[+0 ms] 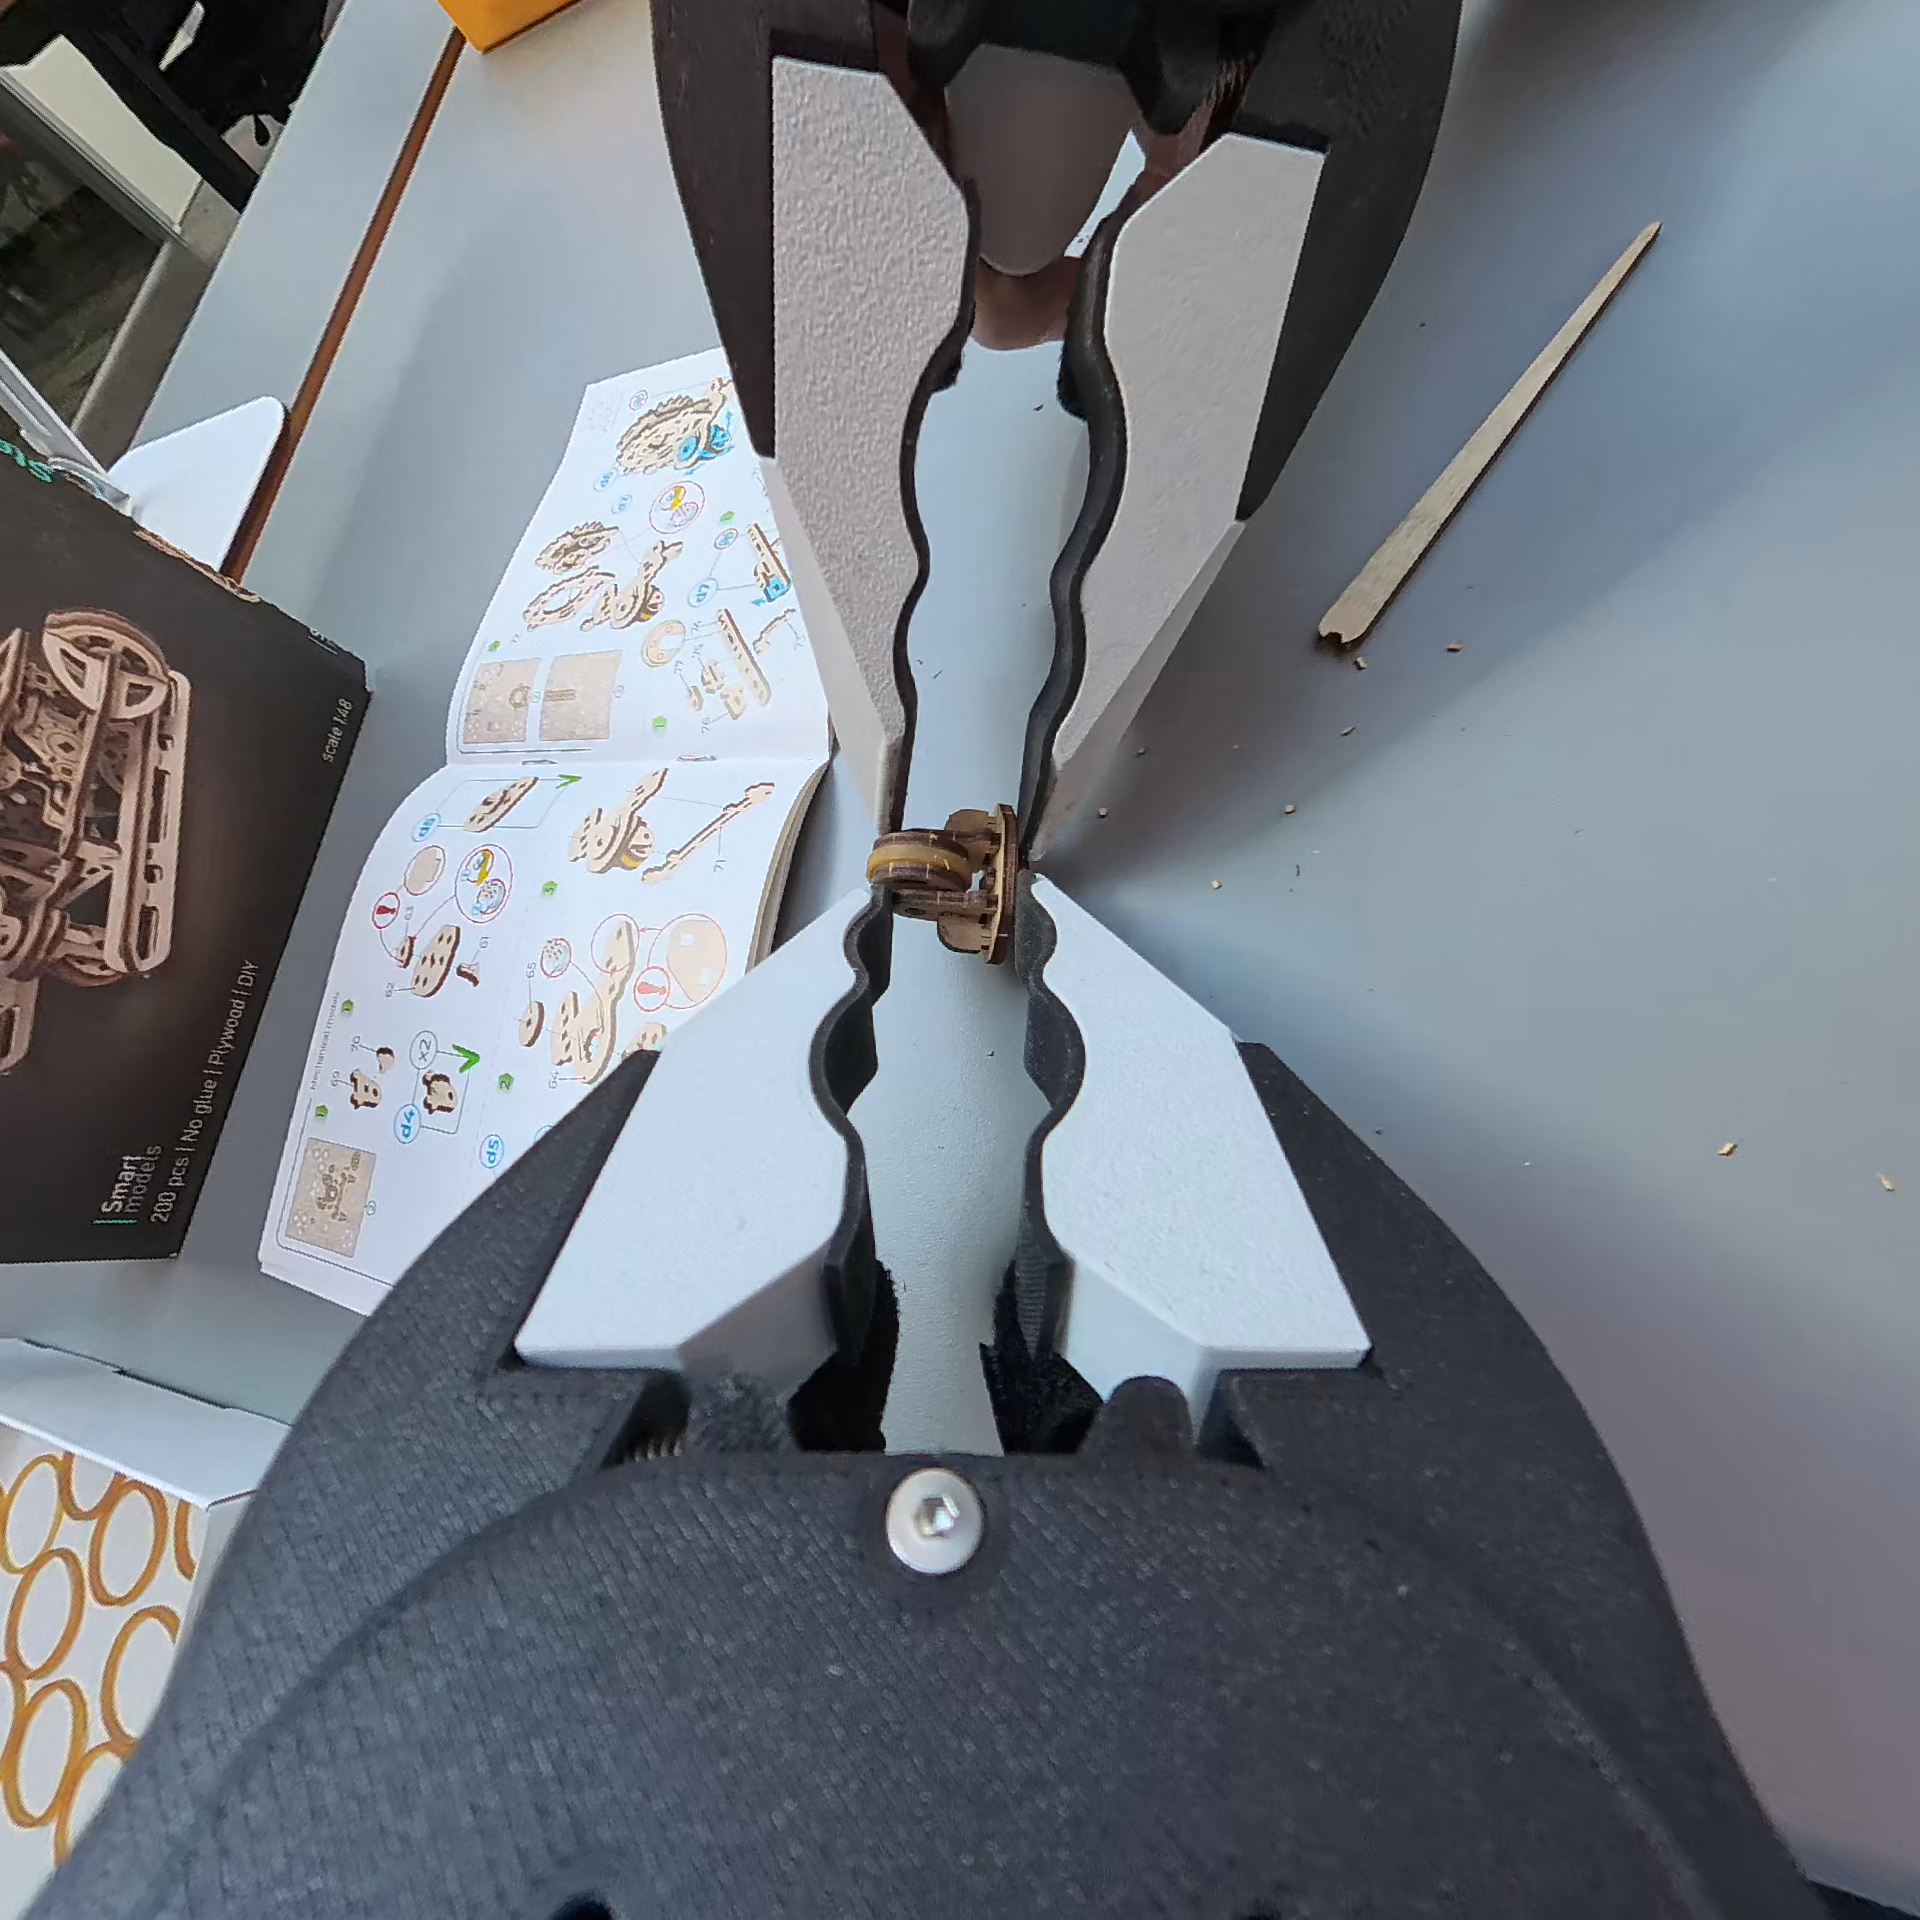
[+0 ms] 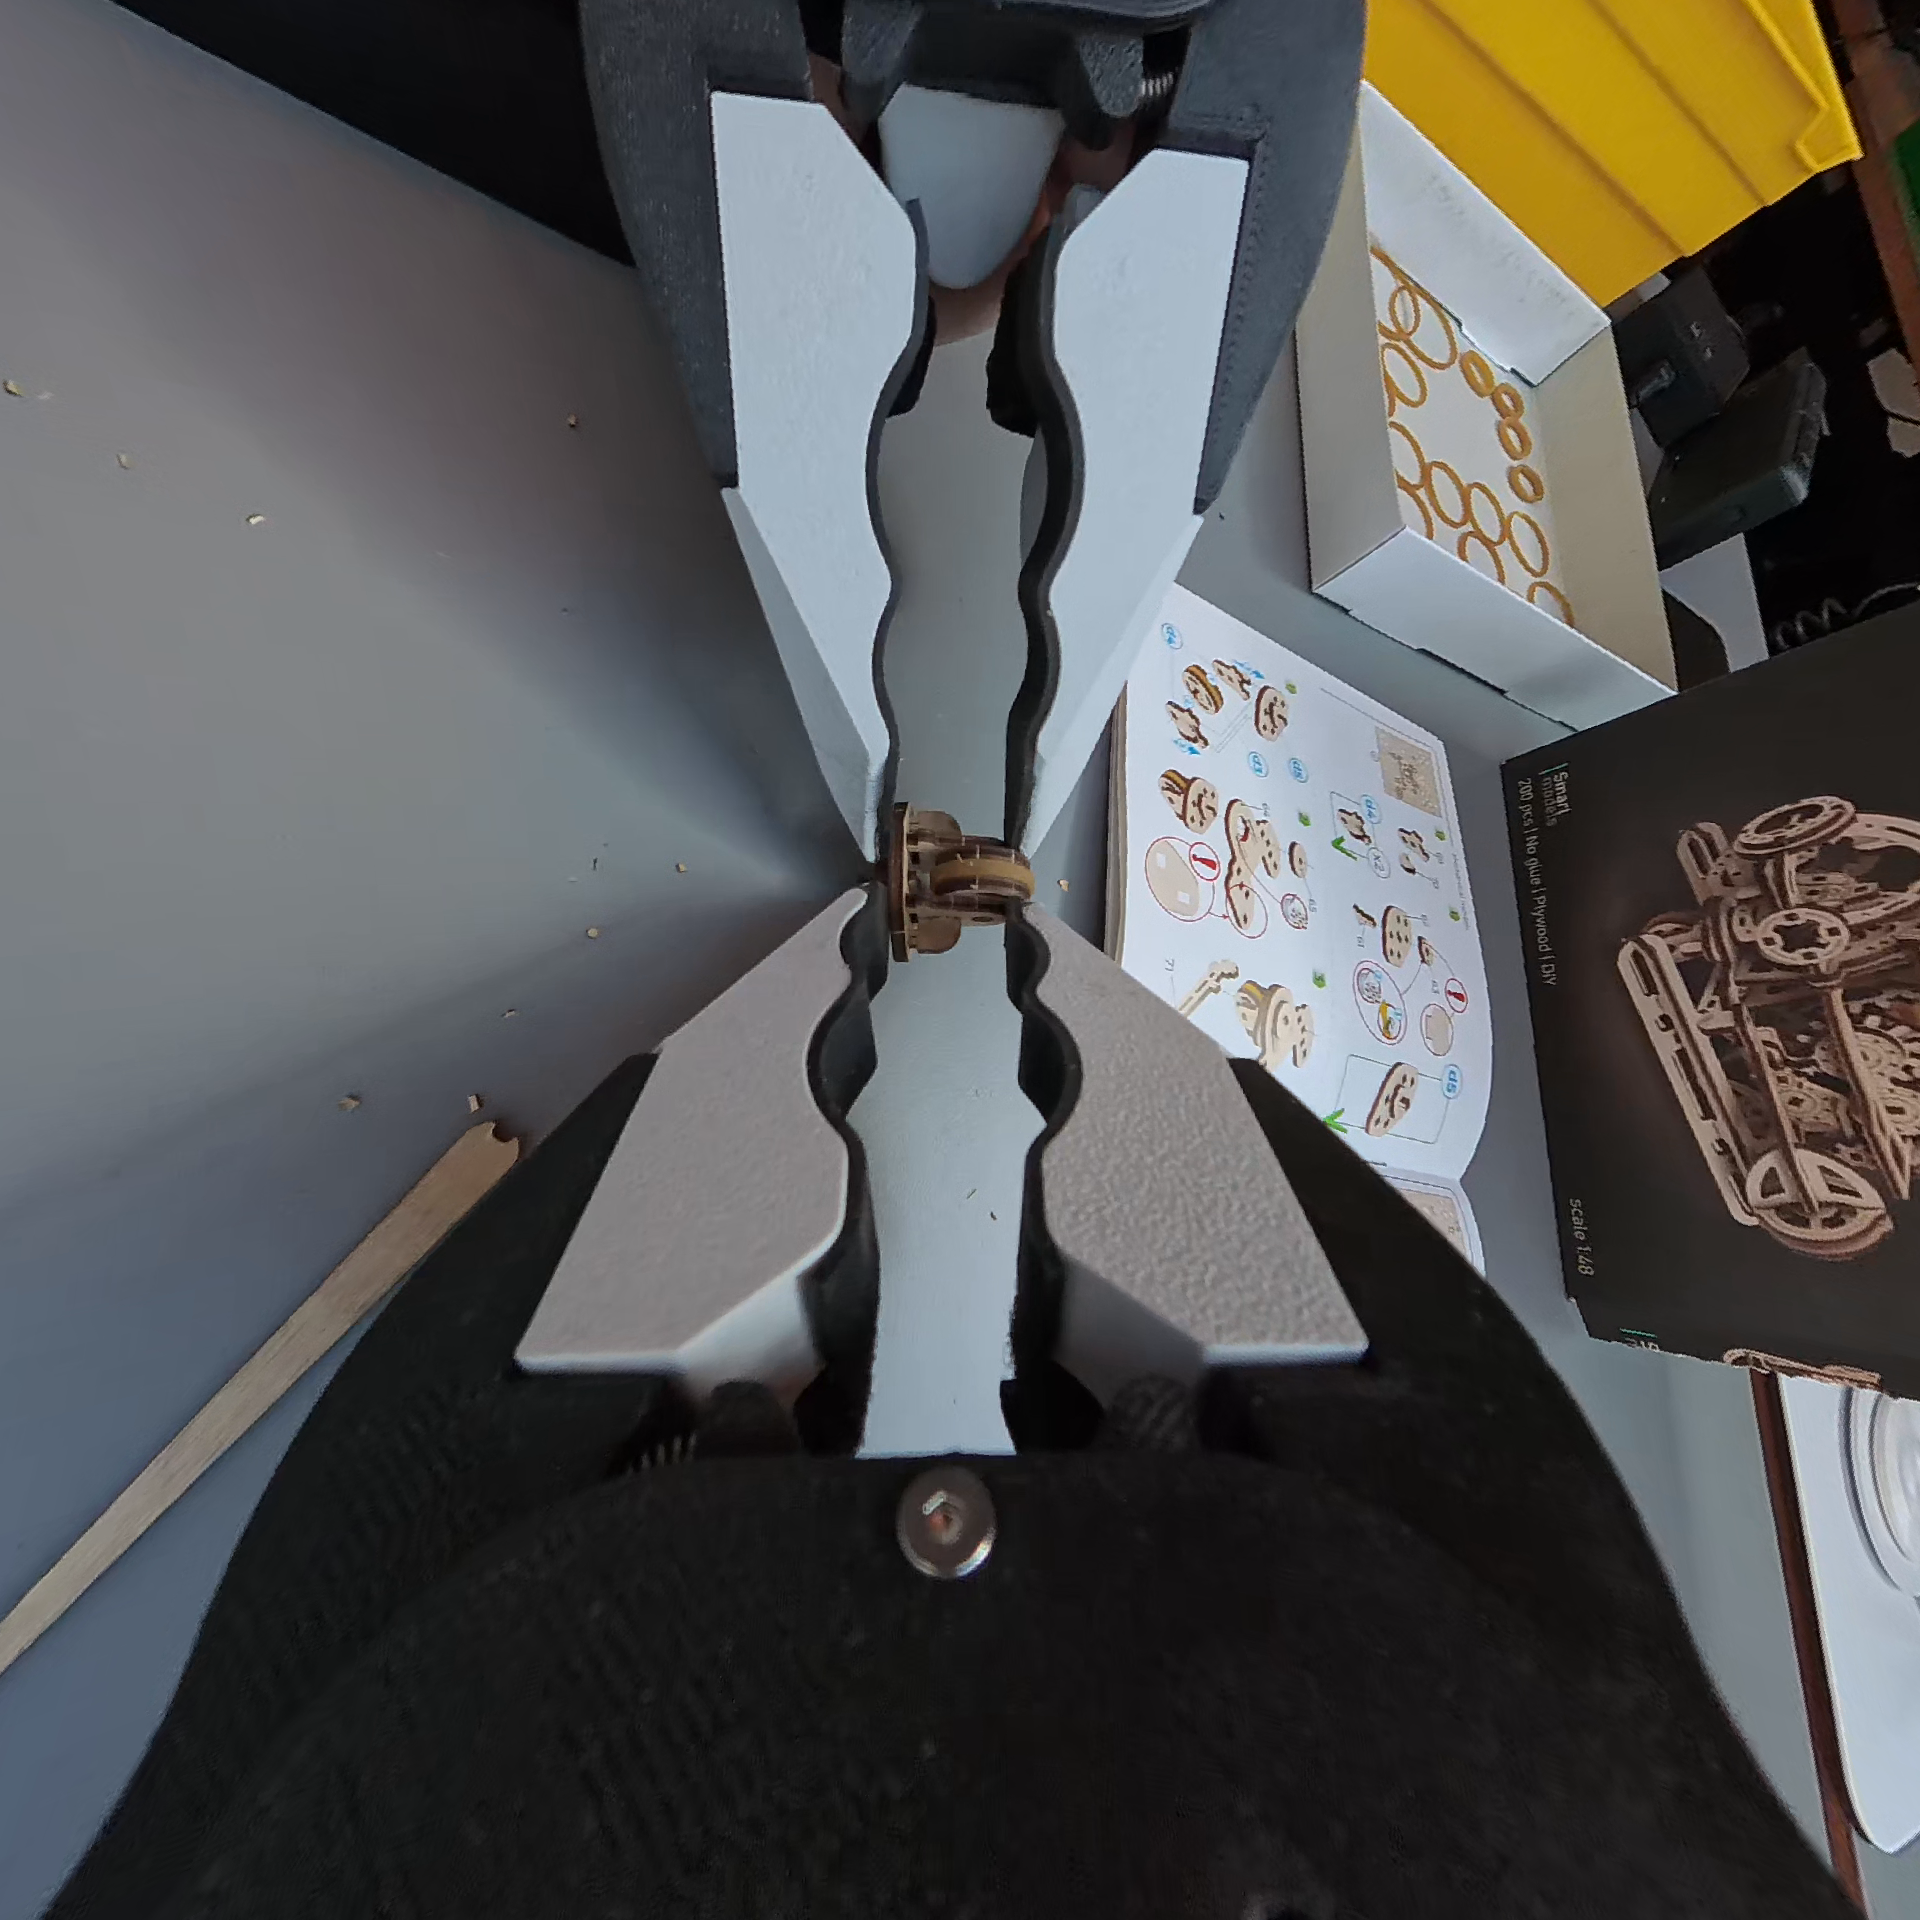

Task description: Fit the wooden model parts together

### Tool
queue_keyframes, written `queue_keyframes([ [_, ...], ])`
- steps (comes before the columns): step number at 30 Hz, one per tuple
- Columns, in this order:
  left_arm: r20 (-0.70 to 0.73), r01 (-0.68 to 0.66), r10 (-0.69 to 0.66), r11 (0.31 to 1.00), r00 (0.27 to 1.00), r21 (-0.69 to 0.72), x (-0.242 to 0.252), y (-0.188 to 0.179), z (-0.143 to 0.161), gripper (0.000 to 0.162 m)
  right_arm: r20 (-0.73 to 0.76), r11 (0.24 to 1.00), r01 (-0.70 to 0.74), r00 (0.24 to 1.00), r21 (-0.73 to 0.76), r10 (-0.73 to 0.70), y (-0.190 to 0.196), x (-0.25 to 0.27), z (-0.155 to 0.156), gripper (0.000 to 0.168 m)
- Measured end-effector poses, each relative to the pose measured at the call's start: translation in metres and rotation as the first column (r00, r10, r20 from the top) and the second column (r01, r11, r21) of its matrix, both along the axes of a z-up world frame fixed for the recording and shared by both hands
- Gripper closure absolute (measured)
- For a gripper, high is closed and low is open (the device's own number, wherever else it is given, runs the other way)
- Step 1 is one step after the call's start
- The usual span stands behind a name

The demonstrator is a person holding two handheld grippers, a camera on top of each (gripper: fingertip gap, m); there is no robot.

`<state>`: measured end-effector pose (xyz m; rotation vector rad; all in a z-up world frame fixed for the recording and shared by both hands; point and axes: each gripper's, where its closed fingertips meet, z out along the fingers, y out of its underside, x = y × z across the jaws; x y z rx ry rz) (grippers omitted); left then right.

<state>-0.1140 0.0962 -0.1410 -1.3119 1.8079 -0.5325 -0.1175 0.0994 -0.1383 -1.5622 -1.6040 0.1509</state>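
In the left wrist view, the left gripper (image 1: 954,902) reaches up from the bottom of the frame and the right gripper (image 1: 961,821) comes down from the top, tip to tip. Between them, held above the grey surface (image 1: 1558,935), sits the wooden model assembly (image 1: 951,878): a stack of small discs on the left joined by short pegs to a larger disc on the right. The left jaws are narrowed onto it, one tip touching the disc stack and the other against the large disc. An open instruction booklet (image 1: 540,883) and a dark kit box (image 1: 135,883) lie to the left, a wooden stick (image 1: 1496,436) and crumbs of wood to the right.

In the right wrist view, the right gripper (image 2: 945,925) rises from the bottom and the left gripper (image 2: 948,821) hangs from the top. The same assembly (image 2: 951,883) is pinched at the meeting point, large disc now on the left. The right jaws are likewise closed to the width of the piece, tips bearing on its two ends. A white box patterned with rings (image 2: 1475,436) and a yellow bin (image 2: 1621,104) stand beyond the booklet (image 2: 1299,883).

The step looks like pressing the discs home along their pegs. It should go best with both pairs of tips squeezing squarely along the peg axis, evenly and gently, as a skewed push could jam or snap the thin plywood.
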Motion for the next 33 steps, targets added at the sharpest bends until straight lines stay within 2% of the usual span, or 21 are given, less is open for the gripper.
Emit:
queue_keyframes([
  [21, 0.002, -0.014, 0.014, 1.000, 1.000, 0.024, 0.000, 0.000, 0.000, 0.142, -0.026, 1.000, 0.011, 1.000, -0.022, -0.012, 0.001, 0.000, 0.001, 0.150],
  [22, 0.004, -0.024, 0.024, 0.999, 1.000, 0.032, 0.000, 0.002, 0.001, 0.144, -0.019, 1.000, 0.013, 1.000, -0.016, -0.014, 0.002, 0.001, 0.002, 0.157],
  [23, -0.007, 0.006, -0.006, 1.000, 1.000, 0.028, 0.000, -0.003, -0.001, 0.159, -0.059, 1.000, -0.011, 0.998, -0.007, 0.010, -0.002, -0.004, 0.006, 0.168],
  [24, -0.012, 0.025, -0.025, 0.999, 1.000, 0.044, 0.000, -0.006, -0.002, 0.162, -0.047, 1.000, -0.011, 0.999, -0.009, 0.011, -0.002, -0.005, 0.005, 0.168],
  [27, -0.017, 0.009, -0.007, 0.992, 1.000, 0.129, 0.002, -0.001, -0.002, 0.161, 0.023, 0.999, -0.003, 1.000, 0.053, 0.002, 0.003, -0.002, 0.004, 0.166],
  [29, 0.014, 0.000, -0.002, 0.994, 1.000, 0.108, 0.002, 0.000, 0.003, 0.158, 0.015, 1.000, 0.018, 1.000, 0.020, -0.018, 0.003, 0.001, 0.007, 0.166],
  [31, 0.068, -0.034, 0.028, 0.996, 0.997, 0.081, -0.001, 0.006, 0.013, 0.146, -0.036, 1.000, 0.028, 0.999, 0.013, -0.028, 0.004, 0.005, 0.015, 0.157],
  [33, 0.080, -0.026, 0.025, 0.999, 0.996, 0.020, -0.003, 0.004, 0.013, 0.141, -0.075, 0.999, 0.038, 0.996, -0.027, -0.040, 0.005, 0.011, 0.017, 0.156],
])
